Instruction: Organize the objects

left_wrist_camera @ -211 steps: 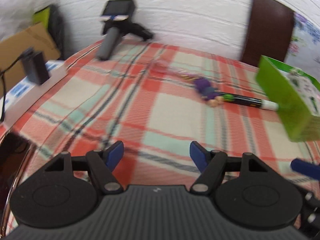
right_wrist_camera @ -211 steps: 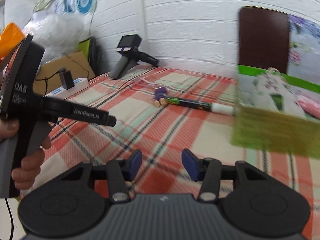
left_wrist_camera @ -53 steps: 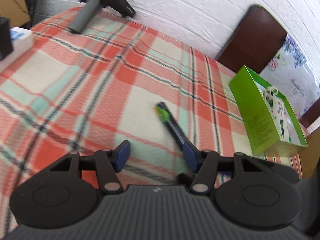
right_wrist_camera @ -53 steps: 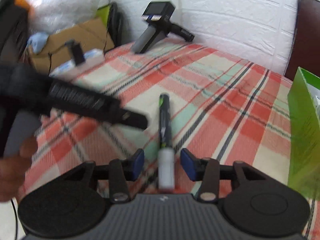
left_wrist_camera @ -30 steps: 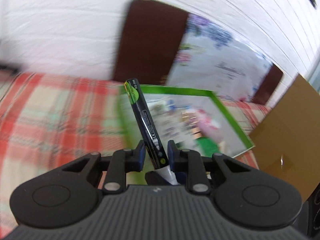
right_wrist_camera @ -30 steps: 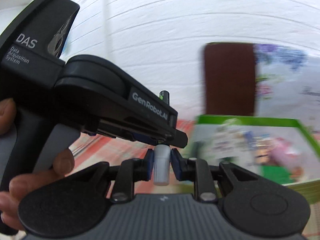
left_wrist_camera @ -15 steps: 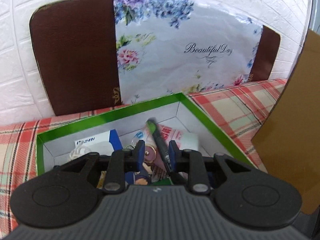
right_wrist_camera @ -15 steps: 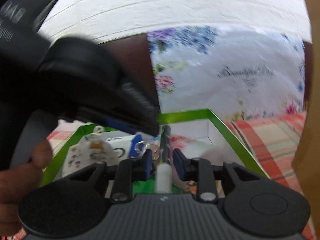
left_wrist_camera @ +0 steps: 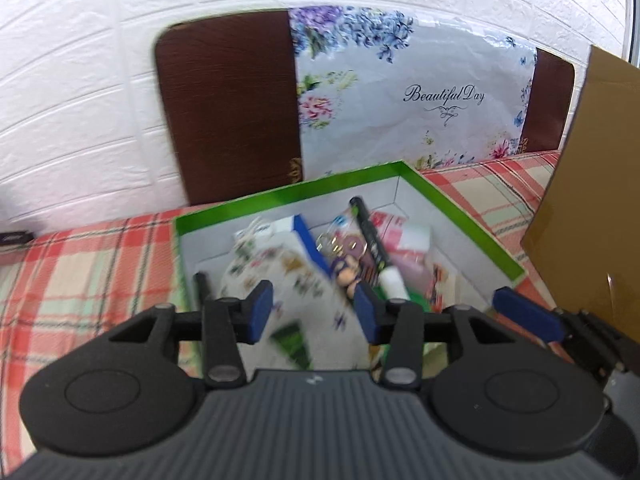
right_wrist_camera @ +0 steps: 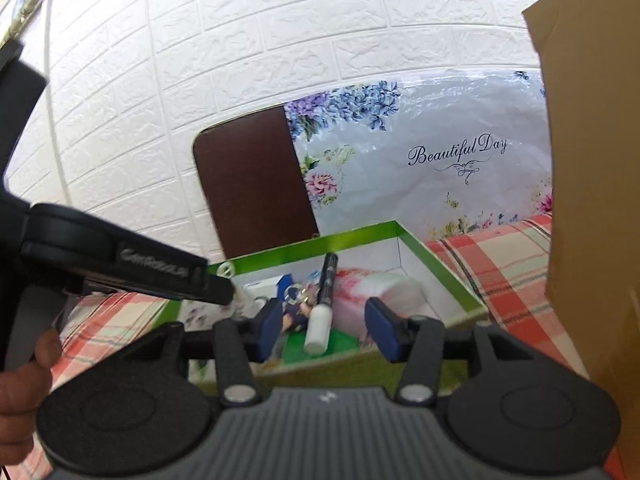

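Observation:
A green box with white inner walls sits on the plaid cloth, filled with small items. A black marker with a white cap lies loose inside it, next to a small purple doll; it also shows in the right wrist view. My left gripper is open and empty above the box's near side. My right gripper is open and empty just behind the marker's cap. The green box lies under both grippers.
A brown chair back and a flowered plastic bag stand behind the box against the white brick wall. A cardboard sheet rises close on the right. The plaid tablecloth spreads left of the box.
Both grippers have opened and let go of the marker, which now lies in the box. Both have drawn back a little from it.

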Available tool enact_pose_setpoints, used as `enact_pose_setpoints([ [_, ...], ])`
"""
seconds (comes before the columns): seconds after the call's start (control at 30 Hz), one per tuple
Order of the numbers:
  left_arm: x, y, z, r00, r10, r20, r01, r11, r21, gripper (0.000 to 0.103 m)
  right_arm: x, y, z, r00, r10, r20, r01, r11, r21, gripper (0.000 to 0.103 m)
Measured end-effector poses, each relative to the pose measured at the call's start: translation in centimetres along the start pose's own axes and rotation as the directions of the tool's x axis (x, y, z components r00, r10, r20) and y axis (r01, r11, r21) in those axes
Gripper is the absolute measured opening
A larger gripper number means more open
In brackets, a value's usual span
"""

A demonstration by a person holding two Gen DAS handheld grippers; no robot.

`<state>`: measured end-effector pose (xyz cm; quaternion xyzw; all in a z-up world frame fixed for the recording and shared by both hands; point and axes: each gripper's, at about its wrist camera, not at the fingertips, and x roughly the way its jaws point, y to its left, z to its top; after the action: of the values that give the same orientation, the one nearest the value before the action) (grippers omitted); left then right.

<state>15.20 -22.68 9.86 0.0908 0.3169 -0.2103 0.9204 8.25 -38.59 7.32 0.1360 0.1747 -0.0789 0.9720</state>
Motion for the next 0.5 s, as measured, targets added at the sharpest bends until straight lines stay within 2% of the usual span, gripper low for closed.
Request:
enact_pose_setpoints([
  [0.1, -2.2, 0.6, -1.5, 1.0, 0.03, 0.006, -0.03, 0.999, -0.011, 0.057, -2.5, 0.7, -0.8, 1.0, 0.017, -0.022, -0.017, 1.0, 0.016, 0.052],
  [0.17, -3.6, 1.0, -2.5, 0.999, 0.046, 0.008, -0.045, 0.999, -0.026, 0.067, -4.0, 1.3, -1.4, 0.999, 0.029, -0.042, -0.028, 0.999, 0.022, 0.052],
  [0.3, -6.1, 1.6, -4.4, 0.997, 0.08, 0.023, -0.079, 0.996, -0.041, 0.083, -7.1, 2.5, -2.3, 0.997, 0.044, -0.059, -0.043, 0.999, 0.02, 0.062],
  [0.33, -6.7, 1.8, -4.9, 0.996, 0.081, 0.024, -0.08, 0.996, -0.046, 0.086, -7.7, 2.8, -2.5, 0.997, 0.045, -0.062, -0.044, 0.999, 0.02, 0.066],
  [0.43, -8.2, 2.4, -6.3, 0.996, 0.085, 0.026, -0.083, 0.994, -0.073, 0.092, -9.6, 3.7, -2.8, 0.997, 0.047, -0.06, -0.046, 0.999, 0.024, 0.089],
  [0.5, -9.1, 2.8, -7.2, 0.995, 0.097, 0.032, -0.094, 0.992, -0.088, 0.094, -10.9, 4.5, -2.9, 0.998, 0.048, -0.045, -0.047, 0.999, 0.008, 0.092],
])
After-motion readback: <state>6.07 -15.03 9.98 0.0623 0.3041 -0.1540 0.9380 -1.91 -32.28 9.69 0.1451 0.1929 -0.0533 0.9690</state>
